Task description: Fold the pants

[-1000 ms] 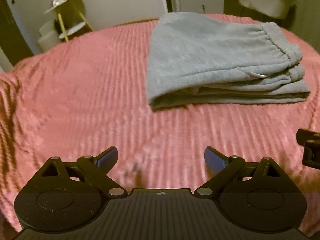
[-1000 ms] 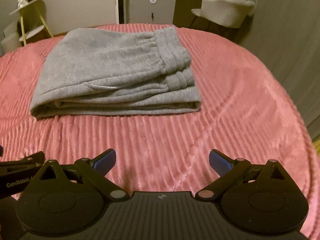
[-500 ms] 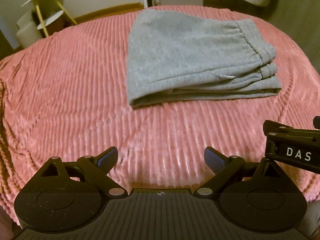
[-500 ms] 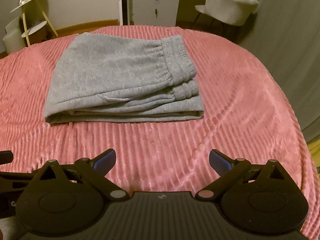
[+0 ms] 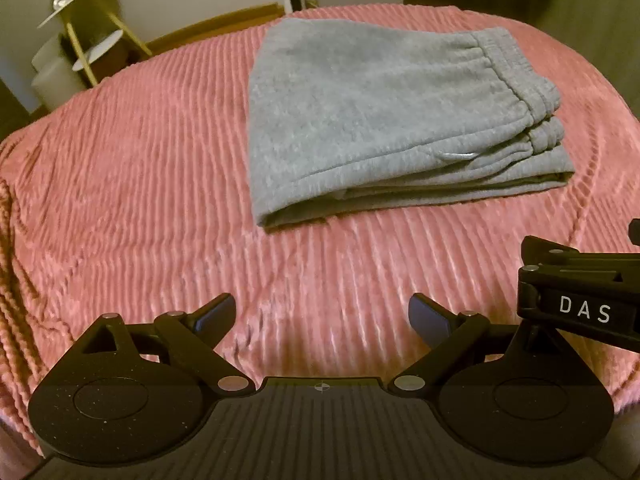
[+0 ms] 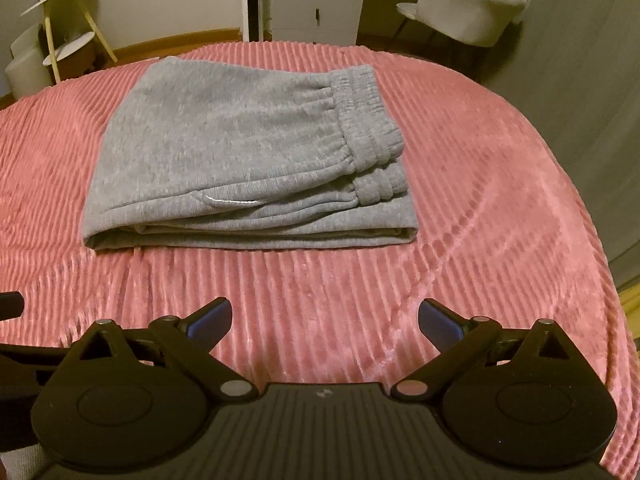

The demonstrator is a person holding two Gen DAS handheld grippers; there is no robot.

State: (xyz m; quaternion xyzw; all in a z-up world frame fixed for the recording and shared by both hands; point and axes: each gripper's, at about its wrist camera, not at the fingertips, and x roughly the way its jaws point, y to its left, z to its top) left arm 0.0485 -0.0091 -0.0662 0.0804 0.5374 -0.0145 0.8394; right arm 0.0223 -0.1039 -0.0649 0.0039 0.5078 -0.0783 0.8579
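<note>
You have soft, matt grey fleece pants (image 6: 240, 148) with a ribbed elastic waistband (image 6: 368, 120) lying on a plush, ridged pink blanket (image 6: 500, 184) with a faint sheen, while your left gripper (image 5: 322, 316) and right gripper (image 6: 325, 318) look like matt black plastic.

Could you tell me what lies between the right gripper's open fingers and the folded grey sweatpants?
Only bare pink ribbed bedspread separates the right gripper from the folded grey sweatpants, shown in the right wrist view.

Both grippers farther from pants (image 5: 384, 120).
</note>
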